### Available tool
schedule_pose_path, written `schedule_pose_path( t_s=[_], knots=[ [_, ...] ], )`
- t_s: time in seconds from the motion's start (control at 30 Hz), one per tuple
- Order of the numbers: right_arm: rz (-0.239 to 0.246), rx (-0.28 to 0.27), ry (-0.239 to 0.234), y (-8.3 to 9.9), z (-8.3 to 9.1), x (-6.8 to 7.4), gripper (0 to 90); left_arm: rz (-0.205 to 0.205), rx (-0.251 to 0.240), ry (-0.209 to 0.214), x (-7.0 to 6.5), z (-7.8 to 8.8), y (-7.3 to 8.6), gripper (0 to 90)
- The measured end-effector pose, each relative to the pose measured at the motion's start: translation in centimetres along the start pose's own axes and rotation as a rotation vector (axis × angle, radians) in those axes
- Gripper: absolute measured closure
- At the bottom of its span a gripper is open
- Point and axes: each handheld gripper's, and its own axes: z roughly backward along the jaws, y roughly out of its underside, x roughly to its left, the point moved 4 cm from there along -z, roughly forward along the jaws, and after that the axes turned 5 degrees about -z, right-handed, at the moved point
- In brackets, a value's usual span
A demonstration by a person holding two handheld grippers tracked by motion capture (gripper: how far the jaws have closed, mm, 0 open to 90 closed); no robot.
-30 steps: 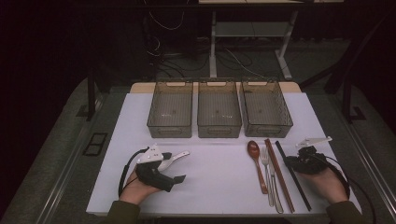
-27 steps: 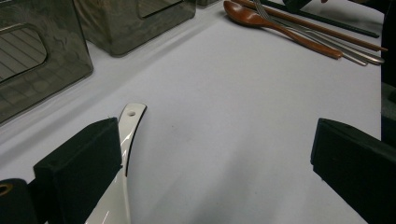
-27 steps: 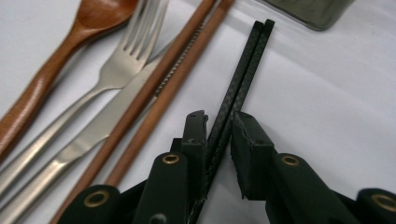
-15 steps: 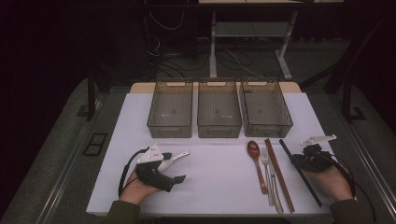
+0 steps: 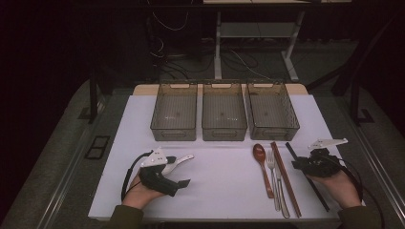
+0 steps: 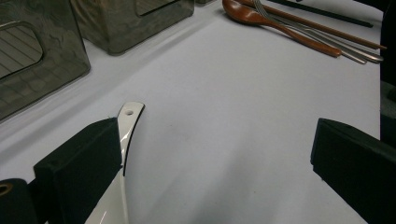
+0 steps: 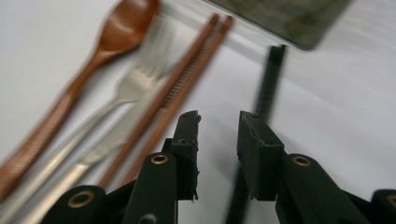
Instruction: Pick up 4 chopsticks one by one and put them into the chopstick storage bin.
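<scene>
The right gripper (image 5: 300,165), lower right of the high view, has slid out from the cutlery row to the black chopstick (image 5: 306,175), and its jaws have just been opening. In the right gripper view they stand slightly parted, the black chopstick (image 7: 267,84) between them, not visibly pinched. Looks like that's the next pick. The left gripper (image 5: 184,171), lower left, rests spread wide beside a white spoon (image 6: 122,144).

brown spoon (image 5: 261,160), black stick (image 5: 305,174), perhaps chopstick
</scene>
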Motion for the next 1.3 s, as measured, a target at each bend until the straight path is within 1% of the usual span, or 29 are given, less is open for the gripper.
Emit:
schedule_pose_path(
  t_s=[0.03,0.1,0.17,0.27,0.3,0.63,0.7,0.77,0.87,0.97,1.03,1.3],
  knots=[
    [-0.010,0.004,-0.007,0.0,0.0,0.3,67.8,0.000,-0.001,0.000,0.0,0.0,0.0,0.9],
    [-0.018,0.008,-0.016,-0.1,-0.1,0.6,67.8,0.000,-0.001,0.000,0.0,0.0,0.0,0.9],
    [-0.021,0.013,-0.032,-0.2,-0.3,1.2,68.0,0.000,-0.002,0.001,0.0,0.0,0.0,0.9],
    [-0.024,0.028,-0.046,-0.2,-0.5,1.6,67.8,0.001,0.002,0.002,0.0,0.0,0.0,0.9],
    [-0.021,0.035,-0.047,-0.1,-0.8,1.8,66.5,0.001,0.002,0.002,0.0,0.0,0.0,0.9],
    [-0.025,0.054,-0.059,-0.1,-1.6,2.7,61.5,0.007,0.001,0.012,-0.2,-0.2,0.1,0.9],
    [-0.022,0.056,-0.059,-0.1,-1.7,2.8,60.8,0.005,0.003,0.012,-0.2,-0.2,0.1,0.9],
    [-0.015,0.063,-0.049,0.0,-1.9,2.8,60.8,0.005,0.002,0.011,-0.1,-0.2,0.1,0.9],
    [-0.024,0.066,-0.053,0.0,-2.0,2.9,60.5,0.005,0.003,0.011,-0.1,-0.2,0.1,0.9],
    [-0.022,0.069,-0.049,0.0,-2.0,2.9,60.8,0.005,0.003,0.011,-0.1,-0.2,0.1,0.9],
    [-0.018,0.078,-0.045,0.1,-2.1,2.8,61.5,0.006,0.003,0.011,-0.1,-0.2,0.1,0.9],
    [-0.004,0.080,-0.040,0.1,-2.1,2.9,67.7,0.005,0.003,0.012,-0.1,-0.2,0.1,0.9]
  ],
)
